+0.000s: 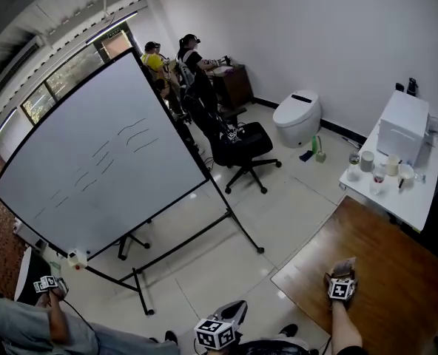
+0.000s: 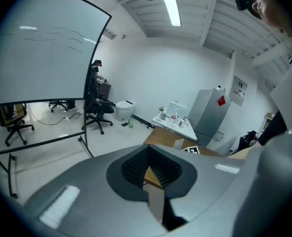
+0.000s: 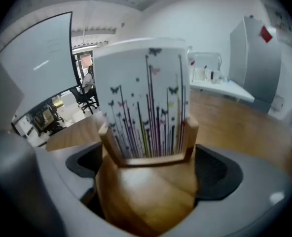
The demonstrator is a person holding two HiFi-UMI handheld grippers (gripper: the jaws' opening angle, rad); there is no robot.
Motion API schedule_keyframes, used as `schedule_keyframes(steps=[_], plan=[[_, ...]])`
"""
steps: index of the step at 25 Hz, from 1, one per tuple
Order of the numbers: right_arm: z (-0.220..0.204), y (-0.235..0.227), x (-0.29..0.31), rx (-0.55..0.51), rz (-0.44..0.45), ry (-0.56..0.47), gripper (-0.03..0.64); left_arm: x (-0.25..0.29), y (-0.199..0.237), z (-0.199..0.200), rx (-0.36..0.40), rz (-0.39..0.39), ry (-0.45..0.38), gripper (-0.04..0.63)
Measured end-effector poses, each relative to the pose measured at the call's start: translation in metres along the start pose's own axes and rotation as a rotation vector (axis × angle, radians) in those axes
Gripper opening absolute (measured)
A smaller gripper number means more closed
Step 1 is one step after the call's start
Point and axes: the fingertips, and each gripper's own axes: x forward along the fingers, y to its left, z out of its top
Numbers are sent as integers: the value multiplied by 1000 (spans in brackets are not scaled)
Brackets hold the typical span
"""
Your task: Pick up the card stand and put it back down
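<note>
The card stand (image 3: 146, 186) is a rounded wooden block with a slot that holds a white card (image 3: 146, 98) printed with coloured stems and butterflies. It fills the right gripper view, and my right gripper (image 3: 146, 169) is shut on its wooden base, one jaw on each side. From the head view, that gripper (image 1: 342, 271) hangs over the near left corner of the wooden table (image 1: 385, 268). Whether the stand touches the tabletop cannot be told. My left gripper (image 2: 153, 174) is shut with nothing in it, low at the frame's bottom (image 1: 232, 313), off the table's left edge.
A large whiteboard on a wheeled frame (image 1: 93, 154) stands to the left. Behind it are a black office chair (image 1: 241, 146), a white toilet (image 1: 297, 117) and seated people (image 1: 189, 58). A white table (image 1: 419, 191) with cups and a box stands at the right. Another person's grippers (image 1: 47, 283) show at lower left.
</note>
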Motion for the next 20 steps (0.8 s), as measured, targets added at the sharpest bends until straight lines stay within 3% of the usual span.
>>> schedule_keyframes(steps=[1,4,7,8,10,12,15,18,20], plan=[[-10,1,-7,9,24,18,580,11,-11,-2,3,-40,11,-2],[-45,-4,-46,105,55,7,580,45,-53,-3,27,-177,38,-2],[-108,-26,-114,411,69,-35,568,77,-106,-13,53,-318,85,-3],[-127,-38,-147,516,59,-65,517,86,-128,-19,64,-373,107,-3],[-150,-62,-219,636,-9,-141,310,97,-167,-29,93,-478,153,-3],[-159,-83,-293,661,-126,-222,150,101,-191,-33,144,-555,196,-2],[-157,-112,-395,617,-327,-346,34,111,-223,-34,257,-673,244,-3],[-141,-136,-466,555,-485,-458,-6,111,-274,-49,342,-825,272,-3],[-120,-147,-485,532,-532,-524,-6,113,-304,-57,373,-878,263,-3]])
